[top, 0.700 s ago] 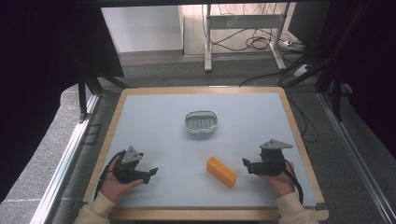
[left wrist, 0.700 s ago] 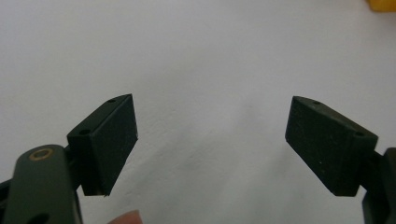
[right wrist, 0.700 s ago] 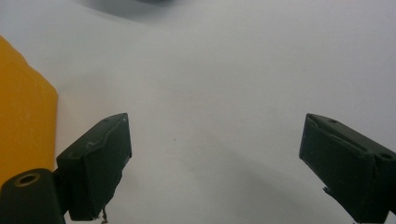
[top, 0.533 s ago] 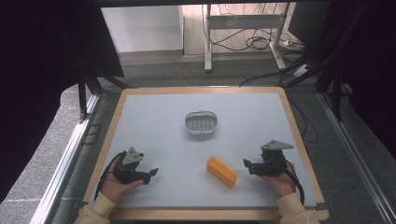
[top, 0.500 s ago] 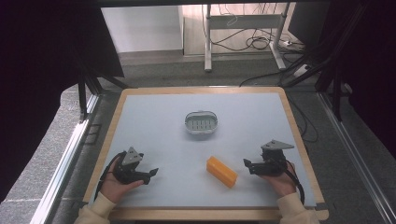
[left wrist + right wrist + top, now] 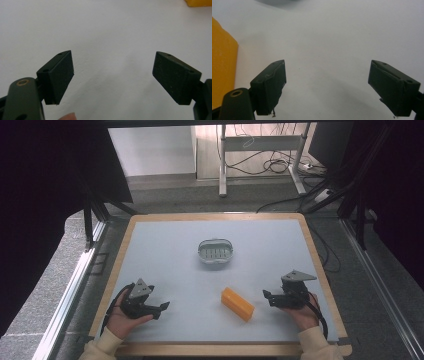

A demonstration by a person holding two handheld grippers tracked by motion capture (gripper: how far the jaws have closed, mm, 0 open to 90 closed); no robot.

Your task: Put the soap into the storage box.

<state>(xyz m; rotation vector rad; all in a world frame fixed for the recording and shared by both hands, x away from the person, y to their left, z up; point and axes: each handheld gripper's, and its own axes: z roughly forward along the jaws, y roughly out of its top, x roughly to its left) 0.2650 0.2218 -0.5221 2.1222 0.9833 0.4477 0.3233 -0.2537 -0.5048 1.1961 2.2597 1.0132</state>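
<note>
Pale grey and framed in light wood, the desk [image 6: 165,250] carries two things: an orange block [image 6: 237,303] near our edge and a small oval grey dish [image 6: 216,251] further out, near the middle. We hold the left tongs [image 6: 162,307] at the near left corner and the right tongs [image 6: 266,296] at the near right, both low over the surface and turned inward toward each other. In each gripper view the two black jaws stand spread wide with only bare desk between them, pinching nothing.

The block lies between our hands but closer to the right one, just beside the right tongs and well apart from the left. Its long axis runs on a diagonal, from further-left to nearer-right, so its near end points roughly at our right hand. In the right gripper view the orange face [image 6: 223,62] sits at the left edge, off the line of the jaws. We judge the right hand better placed to reach it, after turning to straddle the narrow width.
</note>
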